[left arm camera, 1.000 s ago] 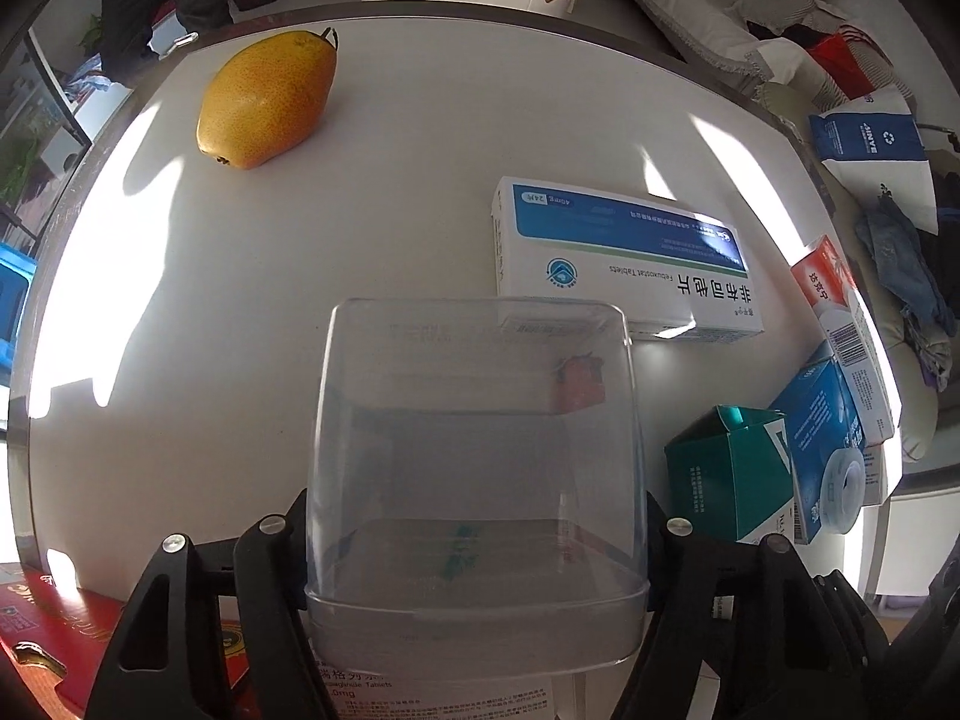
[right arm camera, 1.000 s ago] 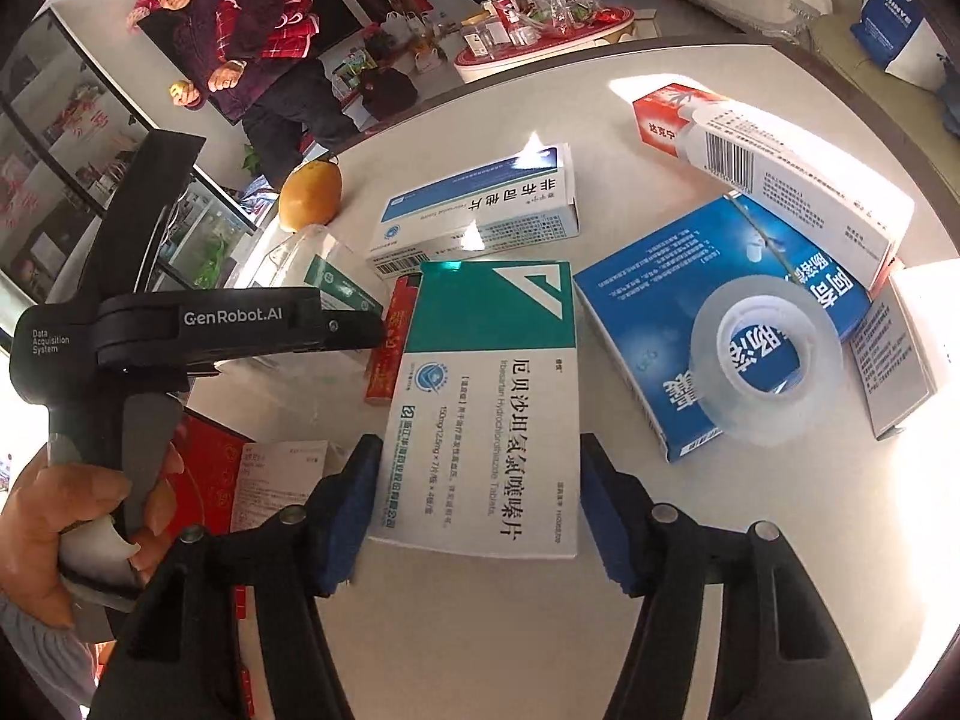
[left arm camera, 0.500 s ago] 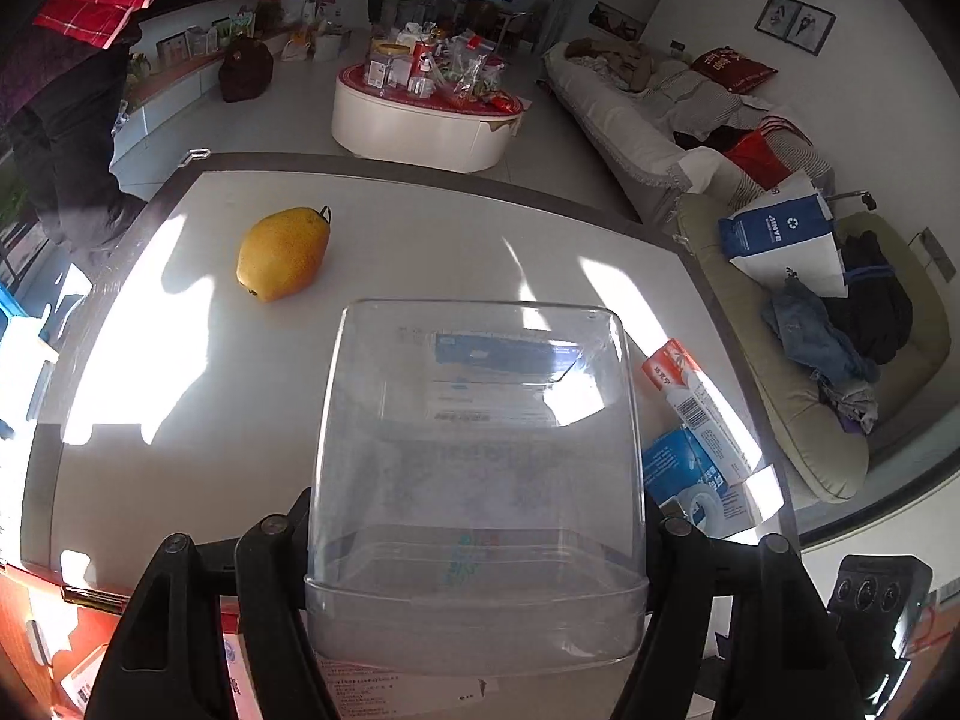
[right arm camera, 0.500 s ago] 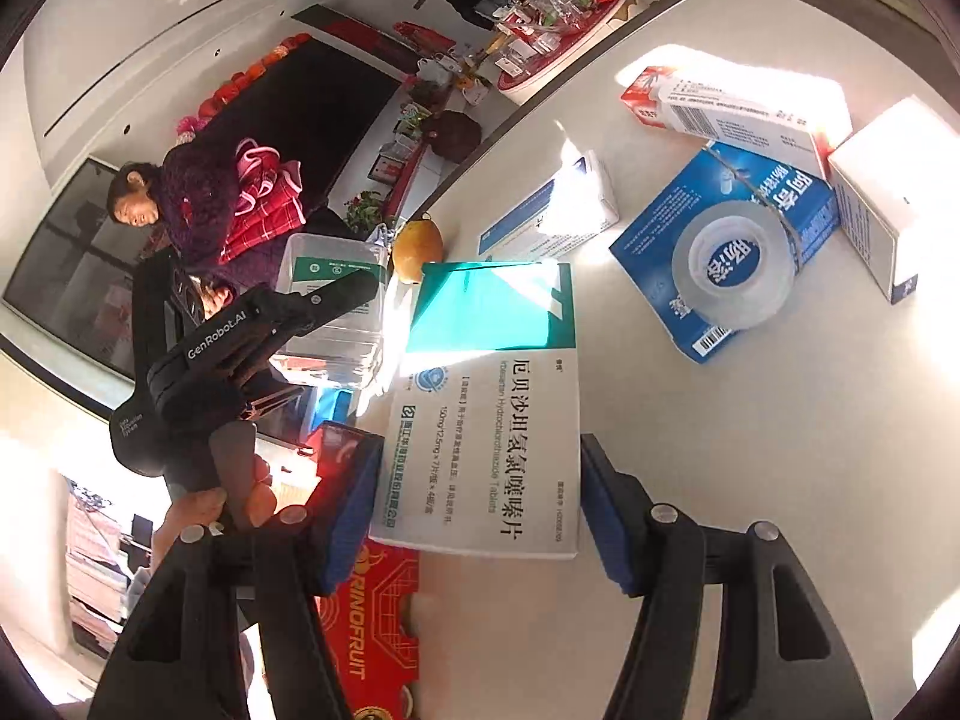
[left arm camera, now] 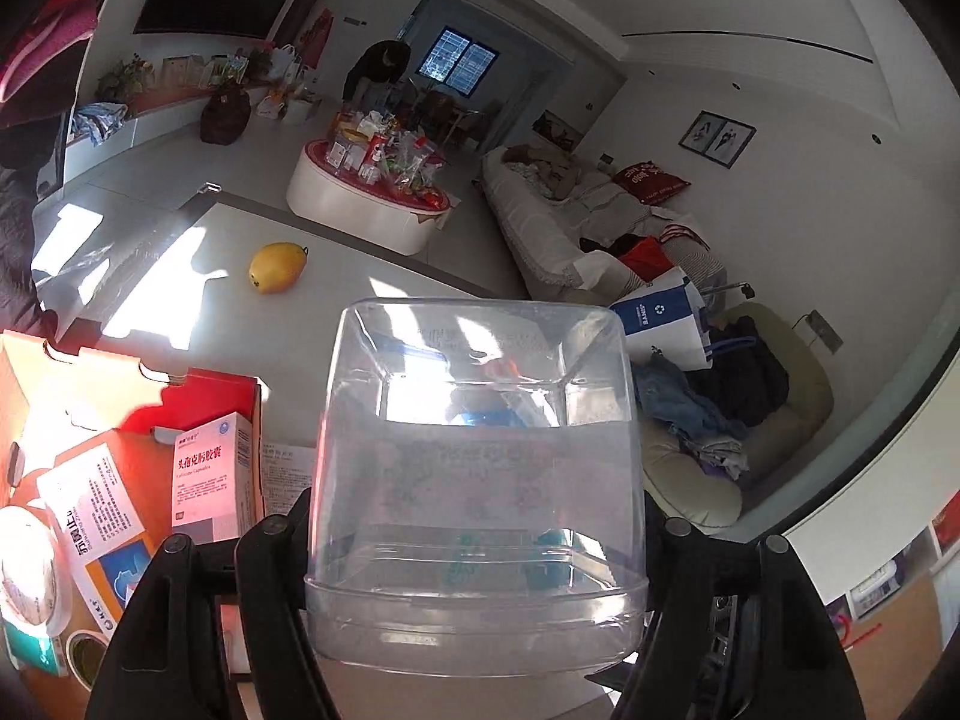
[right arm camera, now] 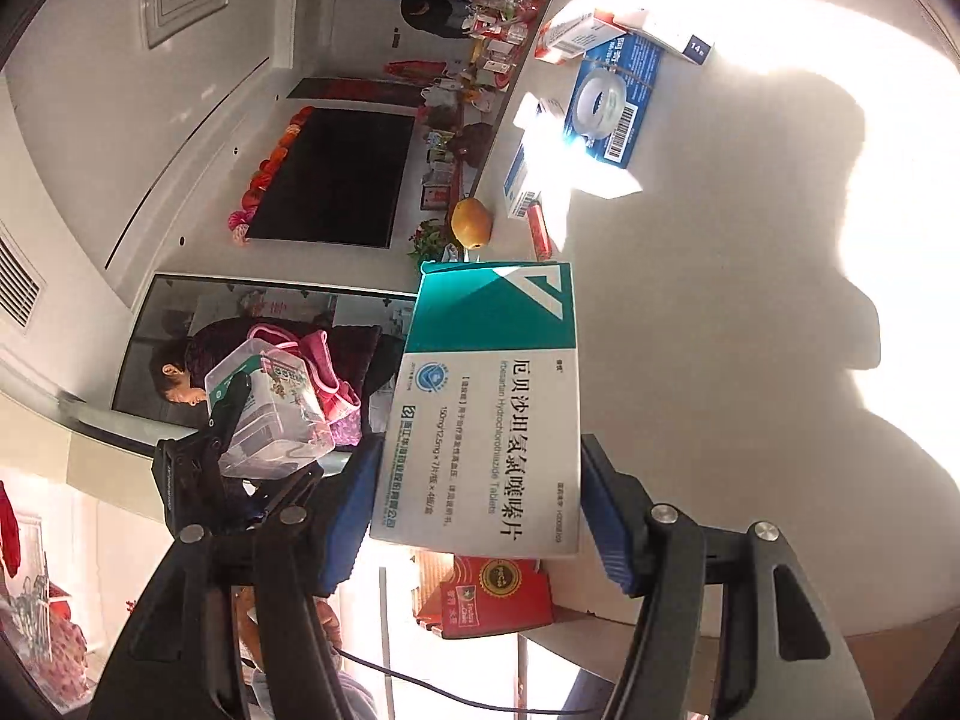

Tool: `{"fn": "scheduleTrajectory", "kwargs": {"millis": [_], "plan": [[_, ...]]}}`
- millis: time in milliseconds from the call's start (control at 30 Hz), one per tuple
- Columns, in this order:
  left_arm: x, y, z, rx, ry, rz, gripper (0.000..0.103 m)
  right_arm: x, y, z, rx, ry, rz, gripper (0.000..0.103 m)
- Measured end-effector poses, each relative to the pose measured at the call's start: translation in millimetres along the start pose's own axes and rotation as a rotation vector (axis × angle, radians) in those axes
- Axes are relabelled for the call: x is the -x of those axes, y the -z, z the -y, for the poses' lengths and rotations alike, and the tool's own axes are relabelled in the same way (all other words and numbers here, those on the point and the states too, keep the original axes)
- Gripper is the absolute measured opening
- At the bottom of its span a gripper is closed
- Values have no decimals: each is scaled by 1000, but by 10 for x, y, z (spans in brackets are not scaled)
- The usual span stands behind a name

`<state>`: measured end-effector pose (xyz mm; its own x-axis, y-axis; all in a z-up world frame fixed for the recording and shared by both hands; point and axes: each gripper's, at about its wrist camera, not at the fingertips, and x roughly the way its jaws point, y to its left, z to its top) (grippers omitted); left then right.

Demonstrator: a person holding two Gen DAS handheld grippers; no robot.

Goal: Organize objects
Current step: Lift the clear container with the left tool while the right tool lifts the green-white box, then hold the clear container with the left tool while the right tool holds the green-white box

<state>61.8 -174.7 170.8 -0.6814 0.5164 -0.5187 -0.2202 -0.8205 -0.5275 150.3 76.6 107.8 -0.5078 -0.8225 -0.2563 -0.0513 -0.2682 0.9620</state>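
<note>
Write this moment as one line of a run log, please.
left gripper: shut on clear plastic container | right gripper: shut on teal-and-white medicine box | both lifted off white table

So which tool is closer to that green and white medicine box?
Right. The right tool grips the green and white medicine box itself; the left tool, off beside it, holds a clear plastic container.
</note>
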Motion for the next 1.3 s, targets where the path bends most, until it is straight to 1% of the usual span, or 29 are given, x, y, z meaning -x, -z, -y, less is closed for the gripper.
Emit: {"fn": "scheduleTrajectory", "kwargs": {"millis": [200,267,367,533,633,767,967,1300], "plan": [[618,343,-278,34,-85,76,76,123,385,40,-27,-27,-12,63],[757,447,-377,40,-118,94,76,116,503,61,-39,-32,-21,63],[871,575,-518,58,-152,95,76,75,684,83,-58,-37,-43,63],[953,709,-654,67,-187,97,76,-7,815,36,-53,-32,-78,63],[1005,761,-696,79,-182,100,76,-24,827,3,-43,-28,-87,63],[1004,795,-690,76,-180,100,76,2,848,-21,-43,-25,-85,64],[980,796,-609,60,-179,98,76,32,864,37,-60,-28,-83,64],[946,797,-591,49,-182,90,76,29,852,81,-72,-34,-85,64]]}}
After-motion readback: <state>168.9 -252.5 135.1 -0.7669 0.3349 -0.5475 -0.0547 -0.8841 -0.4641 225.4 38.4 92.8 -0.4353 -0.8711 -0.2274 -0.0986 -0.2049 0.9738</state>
